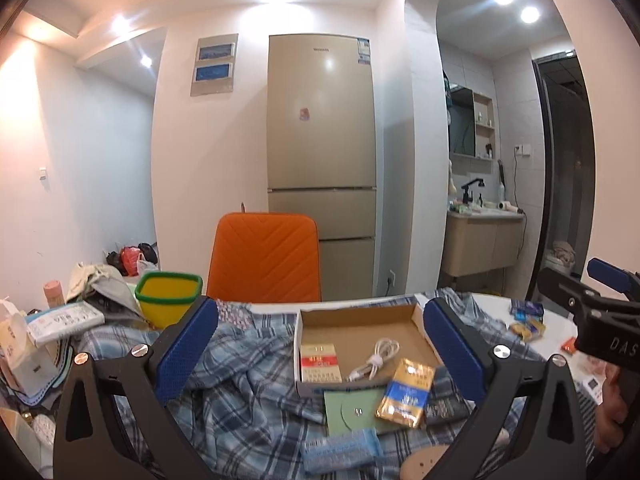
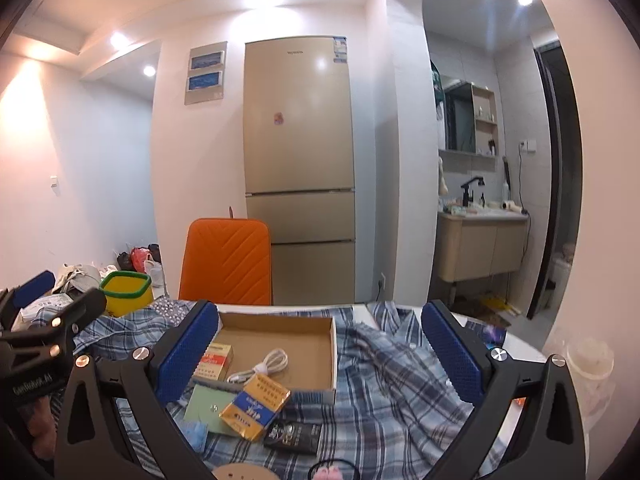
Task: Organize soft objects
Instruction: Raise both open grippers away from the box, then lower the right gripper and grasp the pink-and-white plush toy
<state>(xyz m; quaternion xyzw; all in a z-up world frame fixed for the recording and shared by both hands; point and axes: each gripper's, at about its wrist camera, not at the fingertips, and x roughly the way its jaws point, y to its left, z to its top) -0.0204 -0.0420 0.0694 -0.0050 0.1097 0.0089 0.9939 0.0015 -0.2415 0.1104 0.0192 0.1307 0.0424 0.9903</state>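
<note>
A crumpled blue plaid shirt (image 1: 248, 396) lies spread over the table; it also shows in the right wrist view (image 2: 392, 376). On it sits a shallow cardboard box (image 1: 416, 322), also in the right wrist view (image 2: 332, 344), holding a red-and-cream pack (image 1: 320, 362) and a coiled white cable (image 1: 376, 358). A gold-blue packet (image 1: 406, 392) and a green card (image 1: 352, 406) lie in front of it. My left gripper (image 1: 320, 344) is open and empty above the shirt. My right gripper (image 2: 320, 348) is open and empty above the box and shirt.
A yellow bin with a green rim (image 1: 168, 296) stands at the back left beside piled bags, tissue packs and clothes (image 1: 60, 320). An orange chair (image 1: 266, 256) stands behind the table, before a fridge (image 1: 322, 160). Small snack packets (image 1: 528, 320) lie at the right.
</note>
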